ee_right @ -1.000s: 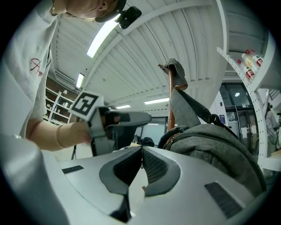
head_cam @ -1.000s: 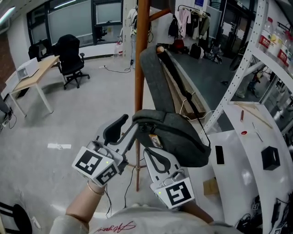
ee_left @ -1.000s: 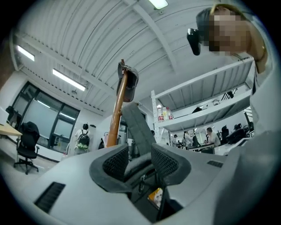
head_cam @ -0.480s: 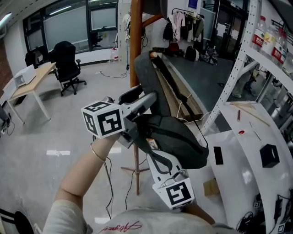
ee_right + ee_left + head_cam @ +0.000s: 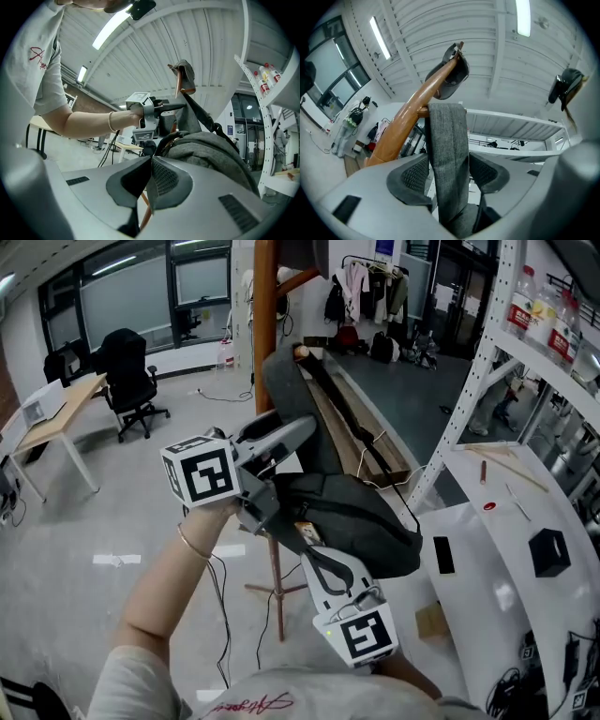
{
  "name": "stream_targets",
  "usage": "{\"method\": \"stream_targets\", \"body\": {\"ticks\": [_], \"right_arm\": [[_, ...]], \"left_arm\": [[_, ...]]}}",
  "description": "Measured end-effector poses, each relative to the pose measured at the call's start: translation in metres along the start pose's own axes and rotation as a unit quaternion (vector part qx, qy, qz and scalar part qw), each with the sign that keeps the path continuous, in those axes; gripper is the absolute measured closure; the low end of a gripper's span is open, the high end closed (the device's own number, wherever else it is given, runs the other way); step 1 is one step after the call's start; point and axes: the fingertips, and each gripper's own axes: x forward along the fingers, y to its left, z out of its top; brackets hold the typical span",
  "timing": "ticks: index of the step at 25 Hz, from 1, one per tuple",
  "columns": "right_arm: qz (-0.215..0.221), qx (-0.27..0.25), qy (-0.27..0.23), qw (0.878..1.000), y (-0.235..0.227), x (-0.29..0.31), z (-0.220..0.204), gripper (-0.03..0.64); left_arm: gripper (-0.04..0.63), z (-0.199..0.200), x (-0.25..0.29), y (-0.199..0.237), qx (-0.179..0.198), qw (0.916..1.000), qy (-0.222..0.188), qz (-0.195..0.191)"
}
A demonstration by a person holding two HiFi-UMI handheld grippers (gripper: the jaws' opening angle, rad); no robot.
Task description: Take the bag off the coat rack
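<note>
A grey sling bag point(image 5: 361, 521) hangs by its wide strap point(image 5: 291, 395) from a peg of the wooden coat rack point(image 5: 265, 324). My left gripper point(image 5: 295, 442) is raised to the strap, just right of the pole. Its jaws have just been opening and now stand open, with the strap point(image 5: 450, 150) running up between the pads to the rack point(image 5: 410, 119). Below the bag's body, my right gripper point(image 5: 314, 563) is shut on a thin grey fold of the bag point(image 5: 206, 150). In the right gripper view its jaws point(image 5: 150, 180) meet on that fold.
White metal shelving point(image 5: 487, 362) with bottles stands close on the right, above a white surface point(image 5: 487, 559) holding small black items. A dark cap point(image 5: 452, 79) hangs on the rack's upper peg. An office chair point(image 5: 127, 381) and desk point(image 5: 56, 413) stand at the far left.
The left gripper has risen from beside the bag's body to the strap and its jaws have spread around it. The right gripper has kept its hold low on the bag.
</note>
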Motion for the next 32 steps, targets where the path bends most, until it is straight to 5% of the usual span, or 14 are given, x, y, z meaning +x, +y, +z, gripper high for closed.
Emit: {"method": "stream_targets", "body": {"ticks": [7,15,20,32], "right_arm": [[-0.012,0.001,-0.001,1.000,-0.009,-0.004,-0.003,0.597],[-0.014,0.008,-0.005,1.000,-0.017,-0.005,-0.005,0.597],[-0.015,0.021,-0.008,1.000,-0.020,-0.005,-0.006,0.597],[-0.038,0.034,-0.017,0.999,-0.038,-0.010,-0.005,0.597]], "left_arm": [[0.330,-0.001,0.015,-0.006,0.007,0.9996,0.013,-0.025],[0.441,-0.003,0.022,-0.008,-0.007,0.9990,0.026,-0.036],[0.551,-0.001,0.022,-0.014,0.028,0.9981,0.027,-0.049],[0.558,0.010,0.036,-0.039,0.132,0.9875,0.052,-0.067]]}}
